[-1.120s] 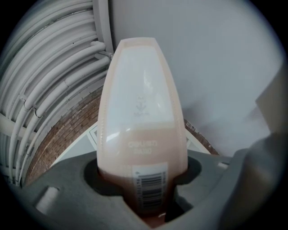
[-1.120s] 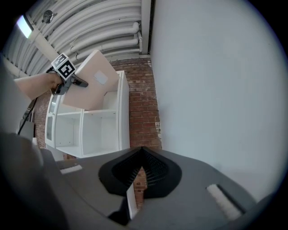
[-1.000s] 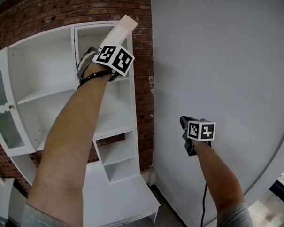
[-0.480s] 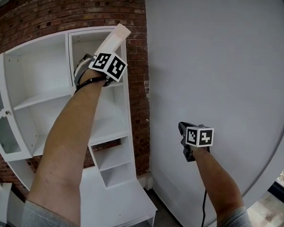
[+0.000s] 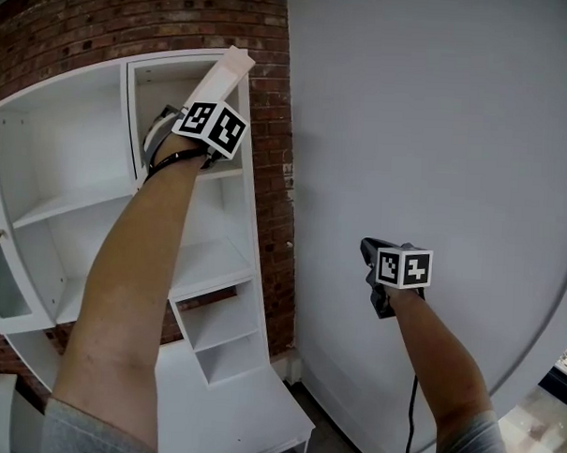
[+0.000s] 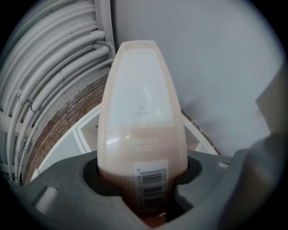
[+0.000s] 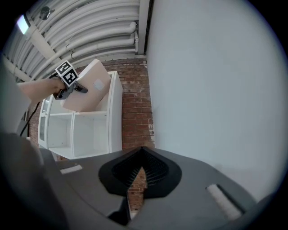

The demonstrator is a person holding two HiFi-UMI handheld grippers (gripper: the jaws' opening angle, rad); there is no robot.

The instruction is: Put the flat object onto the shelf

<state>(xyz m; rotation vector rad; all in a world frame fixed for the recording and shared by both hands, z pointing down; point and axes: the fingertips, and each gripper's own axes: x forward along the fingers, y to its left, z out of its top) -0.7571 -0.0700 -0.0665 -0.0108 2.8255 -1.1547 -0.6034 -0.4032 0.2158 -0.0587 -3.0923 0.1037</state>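
One flat object point(image 5: 232, 67), one shelf point(image 5: 70, 165), two grippers point(image 5: 214, 100) point(image 5: 371, 253).

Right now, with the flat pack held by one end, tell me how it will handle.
Probably stiff: the pack sticks straight out from the left gripper without sagging. Likely light, since one end grip carries it. Its glossy wrap may be slippery.

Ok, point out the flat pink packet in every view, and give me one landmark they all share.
Head view: the flat packet sits upper left of centre, angled up in front of the top shelf bay.
Left gripper view: it fills the centre, barcode end lowest.
Right gripper view: small, upper left.
Shared landmark: the white shelf unit against the brick wall.
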